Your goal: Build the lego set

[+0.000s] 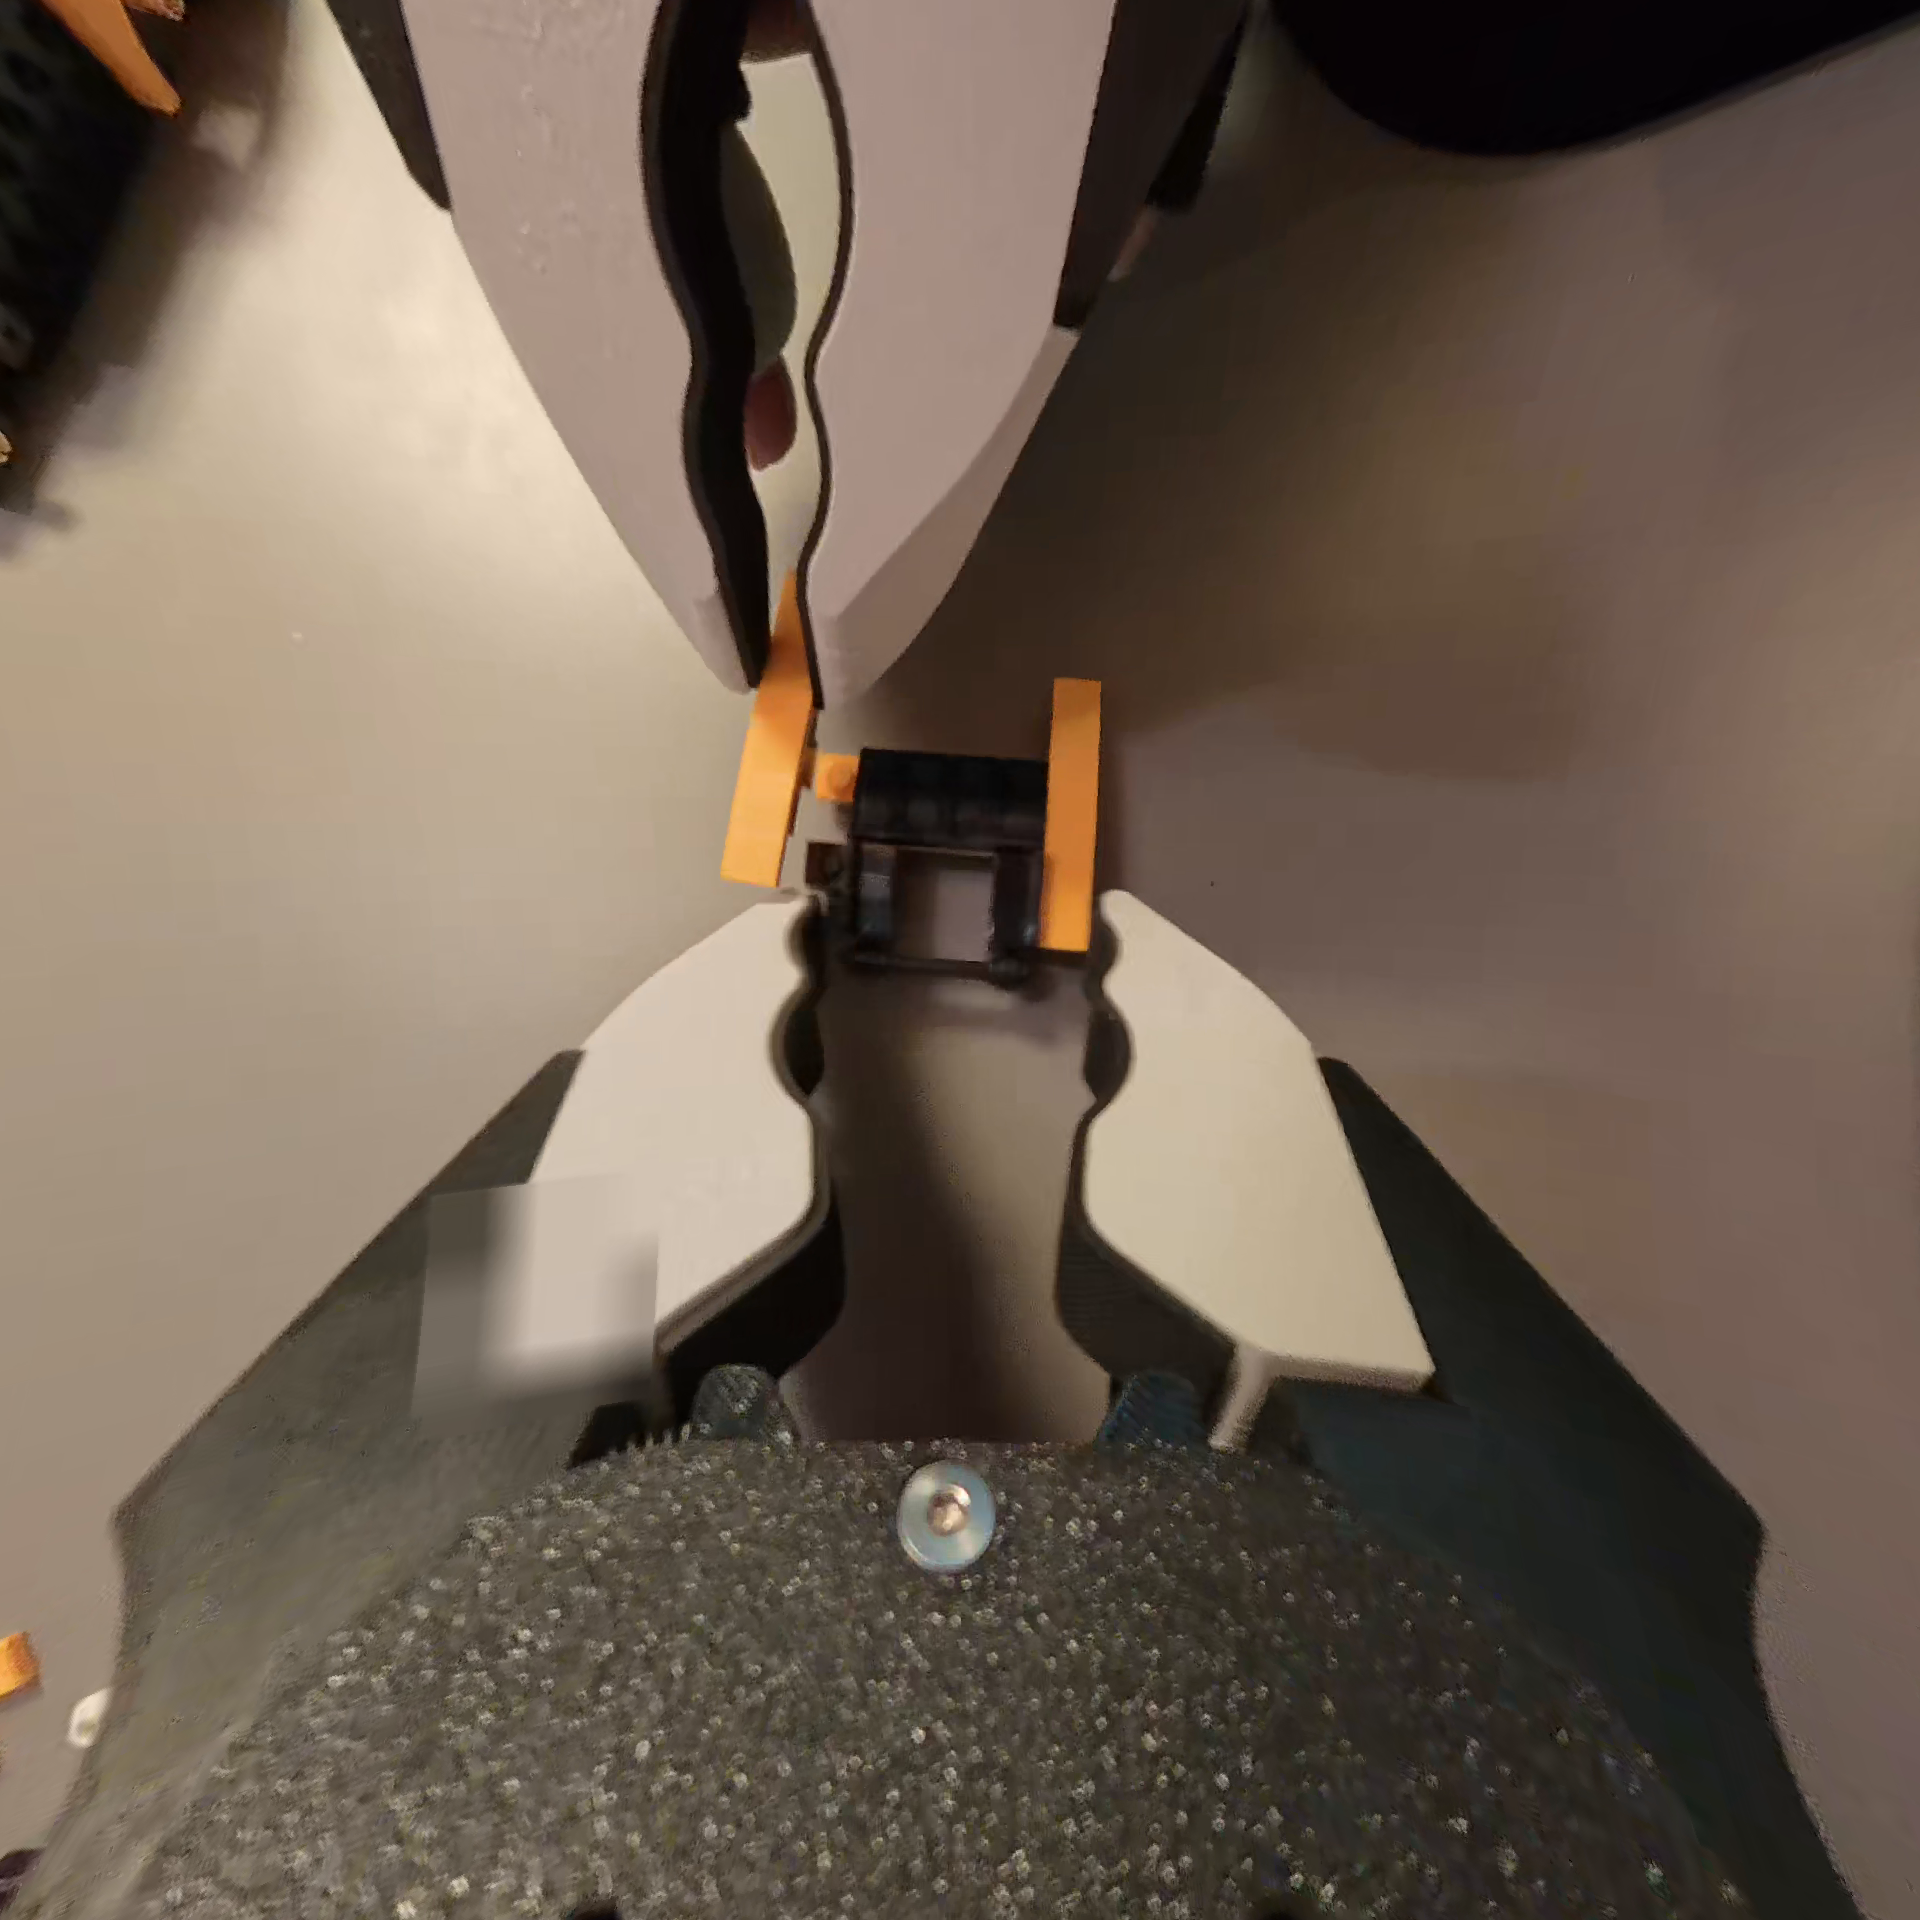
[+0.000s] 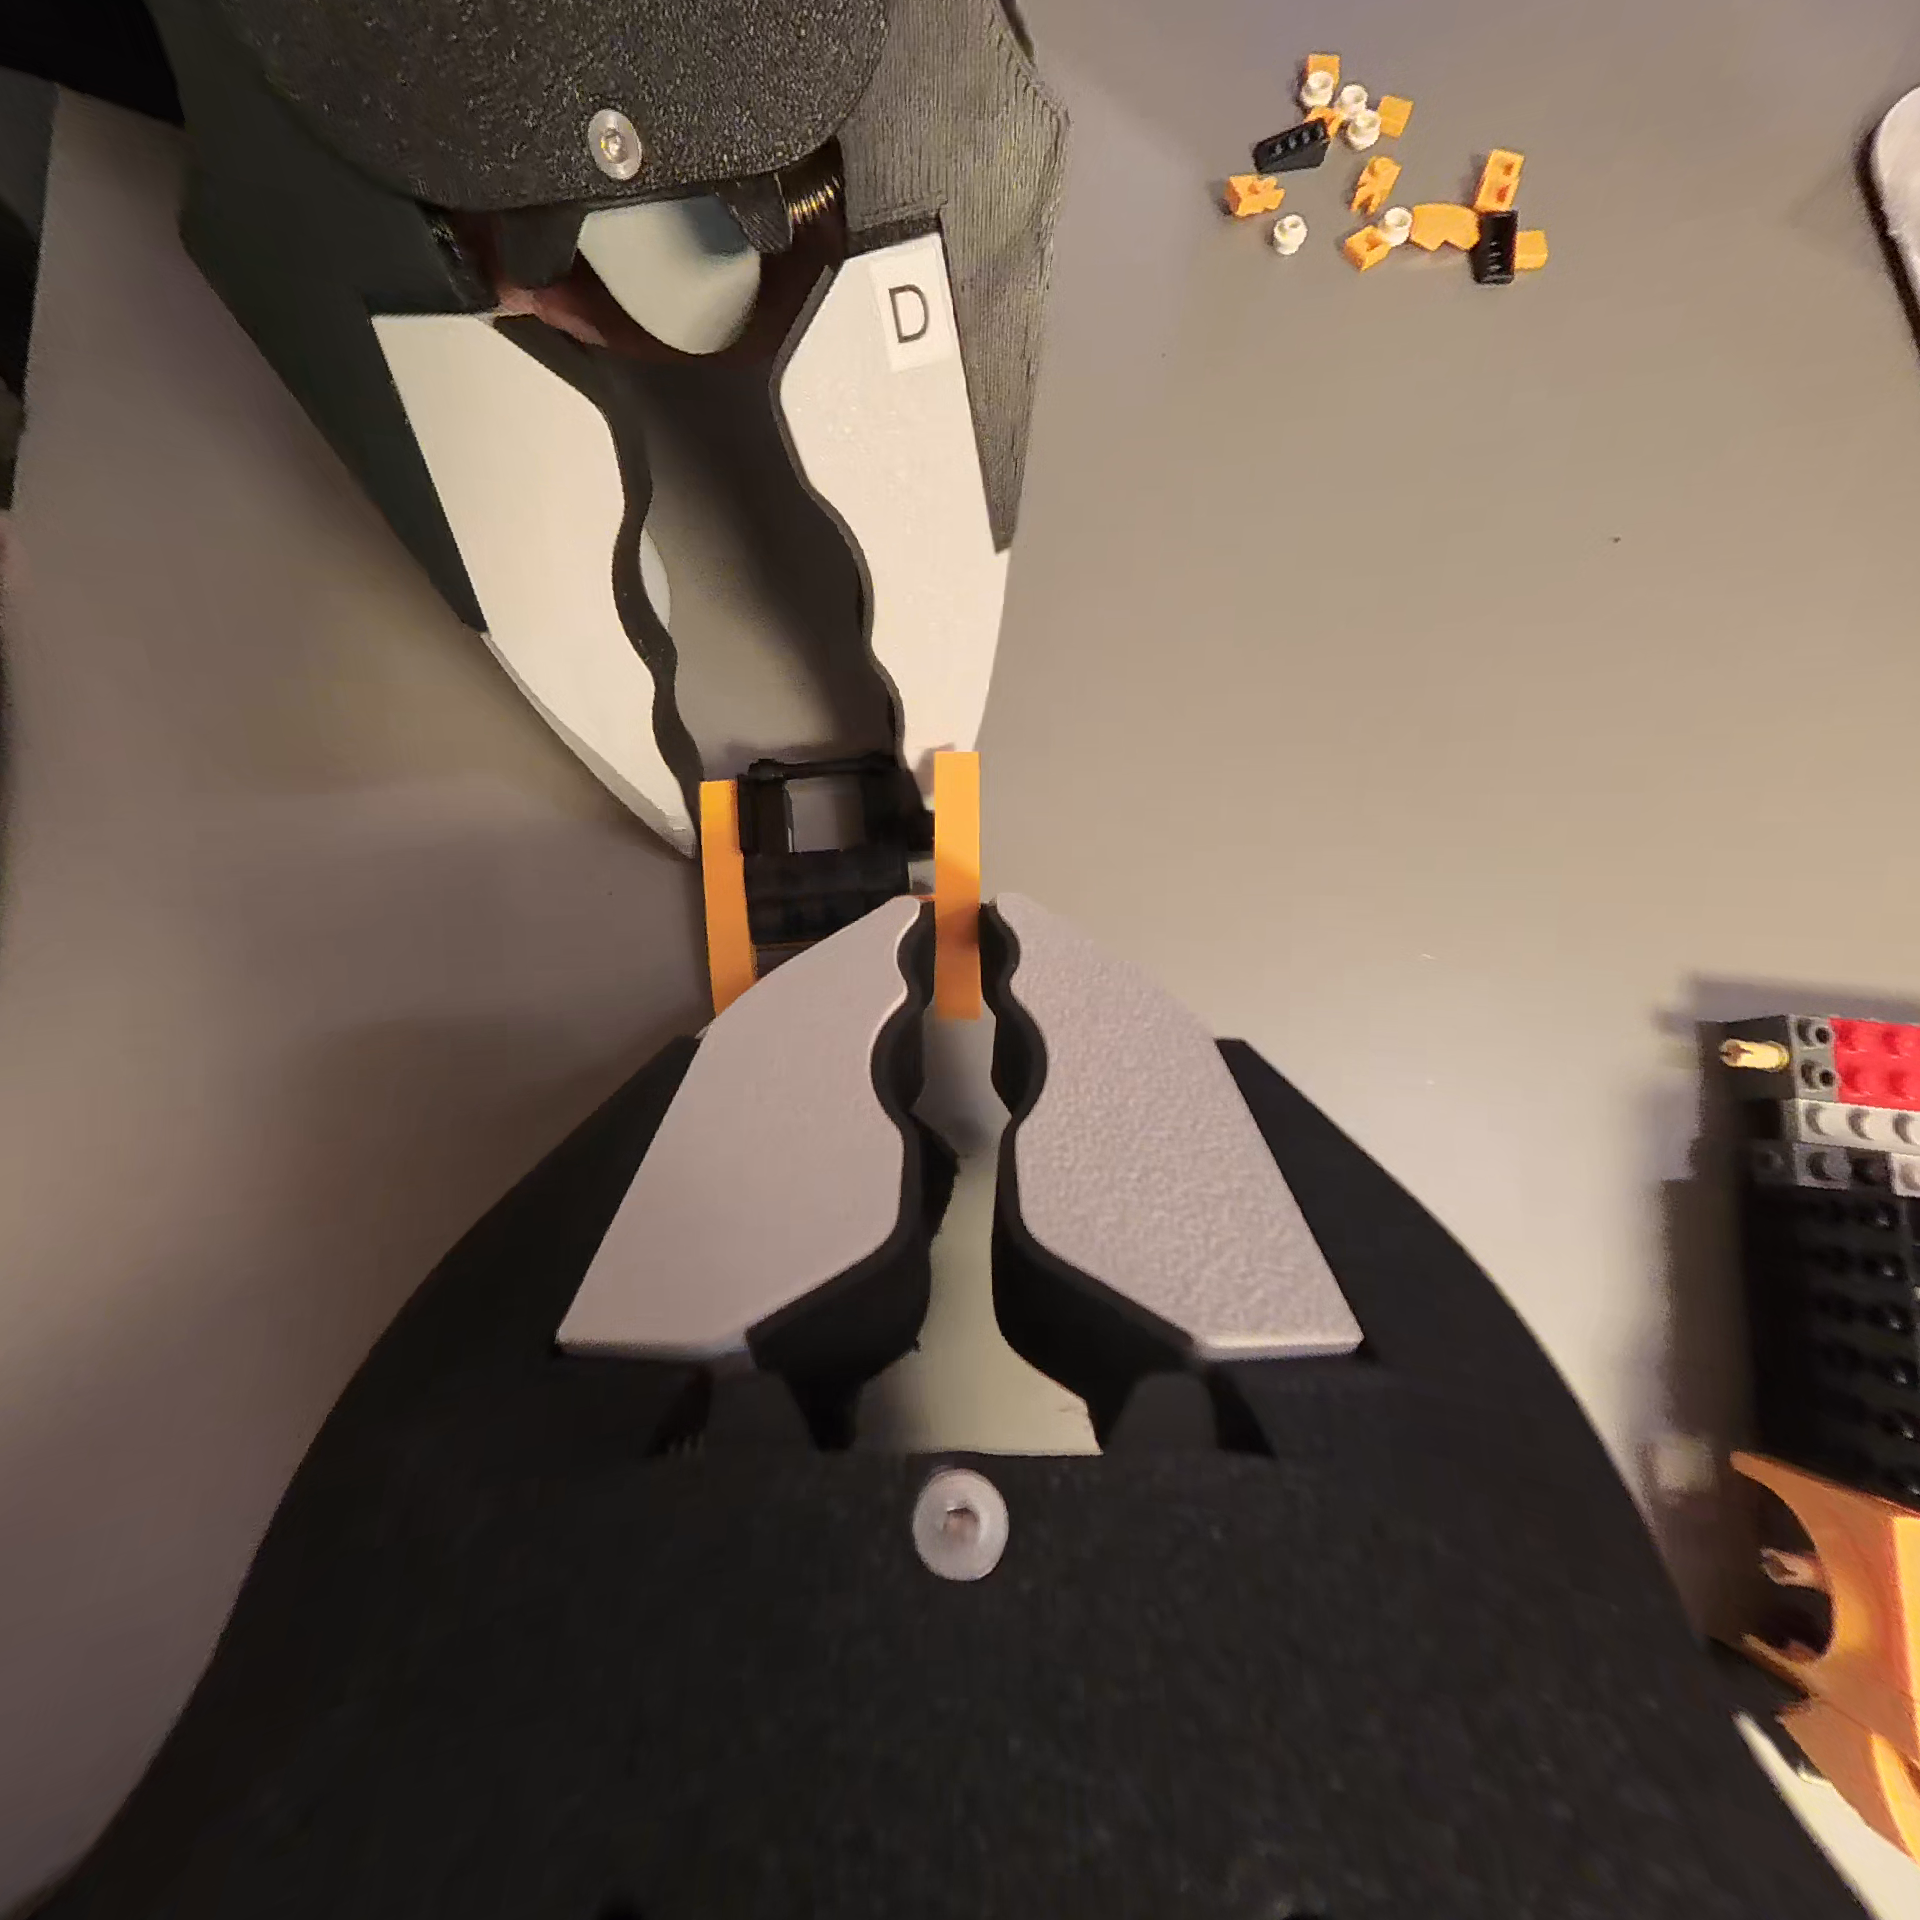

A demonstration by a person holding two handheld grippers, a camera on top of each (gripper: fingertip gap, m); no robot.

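Note:
A small black lego frame (image 1: pixel 940 831) lies on the grey table, with an orange plate (image 1: pixel 1075 821) fixed along one side. My left gripper (image 1: pixel 951 914) is shut on this frame assembly, its fingertips (image 1: pixel 1117 925) pressing on both sides. My right gripper (image 1: pixel 795 665) comes from the opposite side and is shut on a second orange plate (image 1: pixel 769 790), held slightly tilted against the frame's other side by an orange stud. In the right wrist view, the right gripper (image 2: pixel 951 920) pinches that plate (image 2: pixel 956 883) beside the frame (image 2: pixel 821 831), which sits between the tips of the left gripper (image 2: pixel 800 800).
A pile of small loose orange, white and black pieces (image 2: pixel 1382 177) lies at the far right. A larger build of black, grey and red bricks (image 2: pixel 1829 1226) and an orange curved part (image 2: pixel 1818 1621) stand at the right edge. A dark object (image 1: pixel 52 260) sits at the upper left. One gripper's finger ends stand about 4 cm off the other's.

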